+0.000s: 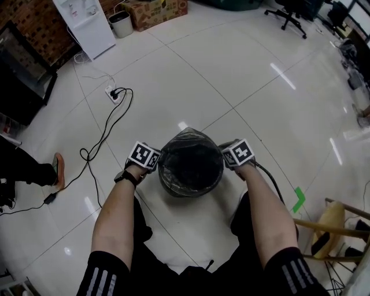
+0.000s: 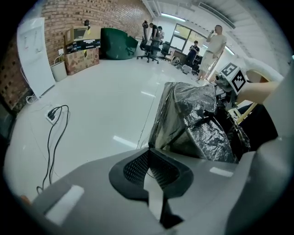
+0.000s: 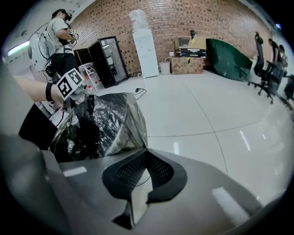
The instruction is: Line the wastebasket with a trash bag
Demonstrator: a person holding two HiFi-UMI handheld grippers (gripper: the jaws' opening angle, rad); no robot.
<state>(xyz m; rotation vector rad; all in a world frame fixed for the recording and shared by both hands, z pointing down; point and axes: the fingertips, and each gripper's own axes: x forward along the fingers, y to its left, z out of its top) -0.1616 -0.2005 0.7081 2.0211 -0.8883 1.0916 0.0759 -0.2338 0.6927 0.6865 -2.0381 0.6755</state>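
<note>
A round wastebasket (image 1: 173, 186) stands on the white tiled floor between my knees, with a black trash bag (image 1: 191, 141) draped in and over it. My left gripper (image 1: 157, 165) sits at the rim's left side, my right gripper (image 1: 224, 162) at its right side. In the left gripper view the jaws (image 2: 149, 150) are shut, and the crinkled bag film (image 2: 193, 119) runs straight out of their tip. The right gripper (image 3: 146, 150) is likewise shut, with the bag's edge (image 3: 105, 119) pinched at its tip. The bag's interior is dark.
A power strip with black cables (image 1: 114, 93) lies on the floor to the left, near a person's shoe (image 1: 58, 167). A white dispenser (image 1: 87, 23), a small bin (image 1: 121, 24) and a cardboard box (image 1: 155, 10) stand at the back. A wooden chair (image 1: 332, 225) is at the right.
</note>
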